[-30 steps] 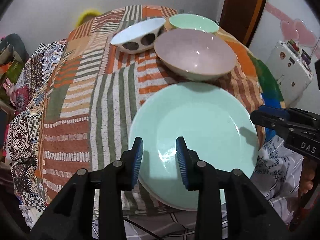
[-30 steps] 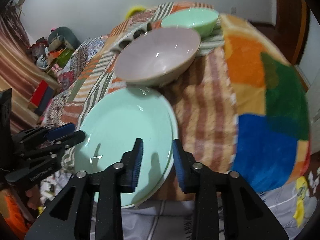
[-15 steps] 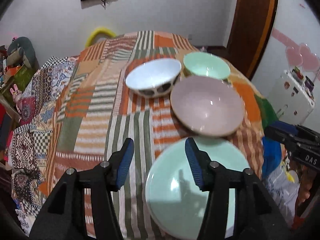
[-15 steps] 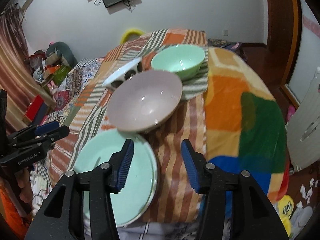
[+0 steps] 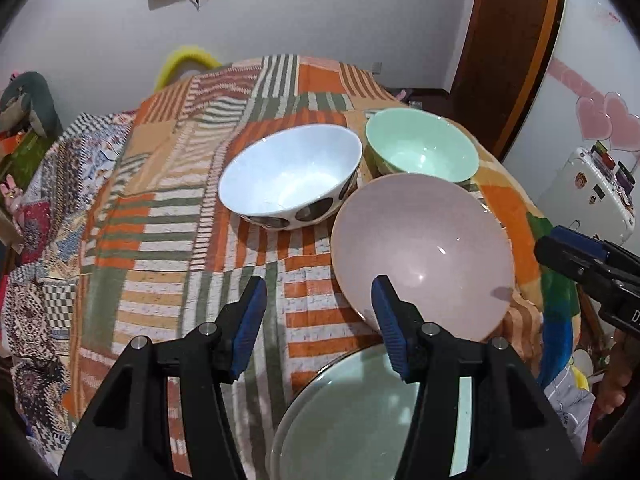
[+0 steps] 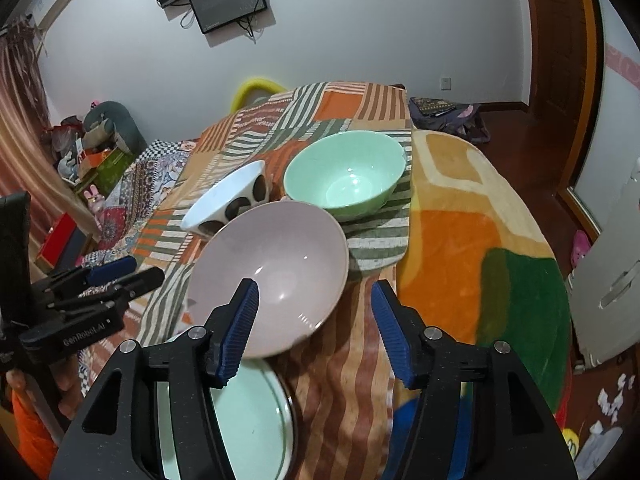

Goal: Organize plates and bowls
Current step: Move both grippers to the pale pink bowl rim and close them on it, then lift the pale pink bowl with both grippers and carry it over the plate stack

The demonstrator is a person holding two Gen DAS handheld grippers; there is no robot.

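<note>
A: Where do the dishes lie?

B: On a surface under a striped patchwork blanket (image 5: 168, 216); it may be a bed or a bench, the cloth hides which. The green plate (image 5: 360, 420) lies at the near edge, partly under the left tool (image 5: 318, 324) in its own view. Just beyond it stands the pink bowl (image 5: 424, 256), its rim appearing to overlap the plate's far edge. Behind that are the white spotted bowl (image 5: 292, 176) and the green bowl (image 5: 424, 152), side by side and close together.

A: And the tools?

B: The left tool stands partly open with nothing between its pads. The right tool (image 6: 316, 328) is opening at this moment and holds nothing either; the pink bowl only shows behind its gap.

A: What could go wrong from here?

B: Mostly the cloth. It is soft and wrinkled, so a bowl nudged at the rim could rock or slide instead of lifting cleanly. The pink bowl looks tilted toward the plate; gripping its thin rim at one spot may let it swing and strike the plate. The plate sits near the edge, so a push from that side might send it off. The two rear bowls are close enough that reaching for one could knock the other.

A: So, which first?

B: I would judge the pink bowl, taken slowly.
</note>
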